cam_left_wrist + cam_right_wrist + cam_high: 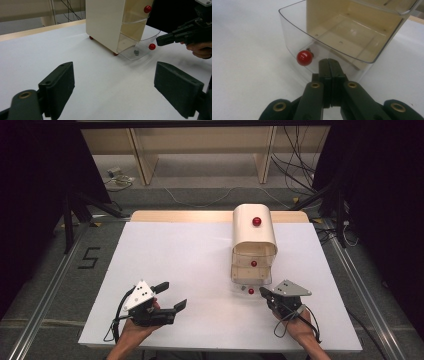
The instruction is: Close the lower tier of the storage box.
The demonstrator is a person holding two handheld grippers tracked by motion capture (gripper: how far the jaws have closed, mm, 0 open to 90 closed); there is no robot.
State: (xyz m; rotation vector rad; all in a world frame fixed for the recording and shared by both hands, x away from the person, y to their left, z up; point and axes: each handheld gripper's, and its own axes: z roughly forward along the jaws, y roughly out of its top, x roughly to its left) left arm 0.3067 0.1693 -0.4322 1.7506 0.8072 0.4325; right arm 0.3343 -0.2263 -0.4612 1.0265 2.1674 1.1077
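Note:
A cream drawer cabinet point(254, 232) point(105, 22) with clear drawers and red knobs stands at the table's back right. Its bottom drawer point(239, 284) point(289, 40) is pulled out, and a small grey piece point(136, 52) lies in it. My right gripper point(262, 292) point(328, 61) is shut with nothing between its jaws. Its tip sits close to the drawer's front, just right of the red knob point(251, 291) point(304, 58) point(152, 46). My left gripper point(174, 295) point(113, 75) rests open at the front left, with bare table between its jaws, facing the cabinet.
The white table top point(180, 255) is bare to the left of the cabinet. Two more red knobs point(254, 263) point(256, 221) mark the cabinet's upper drawers. Wooden frames and cables point(295, 170) lie on the floor beyond the table's far edge.

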